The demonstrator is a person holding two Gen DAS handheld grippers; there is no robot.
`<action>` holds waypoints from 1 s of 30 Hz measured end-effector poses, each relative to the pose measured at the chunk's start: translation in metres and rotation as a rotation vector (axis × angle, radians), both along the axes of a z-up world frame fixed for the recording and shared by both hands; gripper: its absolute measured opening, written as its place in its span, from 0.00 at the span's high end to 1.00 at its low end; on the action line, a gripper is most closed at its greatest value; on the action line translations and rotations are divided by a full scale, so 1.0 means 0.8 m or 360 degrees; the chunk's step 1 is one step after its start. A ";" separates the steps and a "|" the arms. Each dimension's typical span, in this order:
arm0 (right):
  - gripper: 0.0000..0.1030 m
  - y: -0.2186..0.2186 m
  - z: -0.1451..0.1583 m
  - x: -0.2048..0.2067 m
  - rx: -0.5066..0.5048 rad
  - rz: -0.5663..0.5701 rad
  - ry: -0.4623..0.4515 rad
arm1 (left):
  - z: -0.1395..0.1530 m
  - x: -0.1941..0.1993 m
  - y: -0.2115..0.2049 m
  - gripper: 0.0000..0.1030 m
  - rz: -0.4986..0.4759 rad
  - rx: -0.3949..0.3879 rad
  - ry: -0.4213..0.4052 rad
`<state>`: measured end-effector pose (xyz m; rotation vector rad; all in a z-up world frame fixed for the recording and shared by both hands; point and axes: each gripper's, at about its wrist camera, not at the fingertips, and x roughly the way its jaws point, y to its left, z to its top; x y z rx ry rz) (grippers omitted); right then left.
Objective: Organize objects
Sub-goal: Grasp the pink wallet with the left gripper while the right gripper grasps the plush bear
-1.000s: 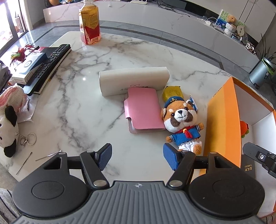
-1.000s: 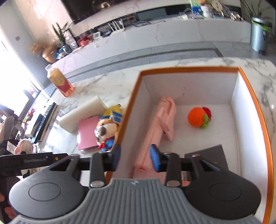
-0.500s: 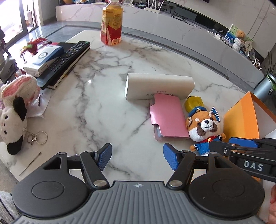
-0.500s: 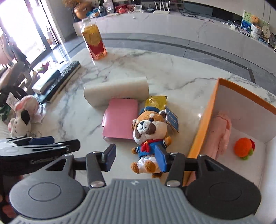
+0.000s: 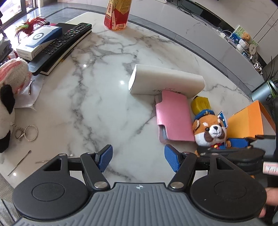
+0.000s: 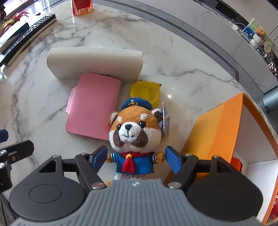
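Right gripper [image 6: 135, 159] jaws just widened, straddling plush [image 6: 134, 139], ungripped; I lower, clamp torso. Left gripper [image 5: 138, 159] open, empty.

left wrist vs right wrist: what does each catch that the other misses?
Left wrist only: keyring, white plush, blue-white box, open left tool over bare marble.
Right wrist only: box interior, and the right tool, just opened wider, straddling the plush's torso.
Both: sailor plush, pink case, white case, yellow toy, remote, bottle.
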<state>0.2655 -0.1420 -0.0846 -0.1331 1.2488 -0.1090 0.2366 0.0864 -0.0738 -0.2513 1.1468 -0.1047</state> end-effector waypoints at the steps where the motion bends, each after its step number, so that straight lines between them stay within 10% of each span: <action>1: 0.30 0.001 -0.002 0.000 -0.0014 0.0004 0.0000 | 0.000 0.009 -0.003 0.25 0.0018 0.0015 -0.0001; 18: 0.43 -0.002 0.001 -0.007 -0.0030 -0.0025 -0.0056 | -0.031 0.099 -0.114 0.33 -0.0095 0.0268 0.0071; 24: 0.45 -0.008 0.004 -0.007 0.0053 -0.0041 -0.0069 | -0.046 0.119 -0.129 0.10 -0.0146 0.0285 0.0136; 30: 0.44 -0.009 0.000 -0.007 0.0067 -0.0029 -0.0070 | -0.054 0.111 -0.129 0.08 -0.0141 0.0288 0.0068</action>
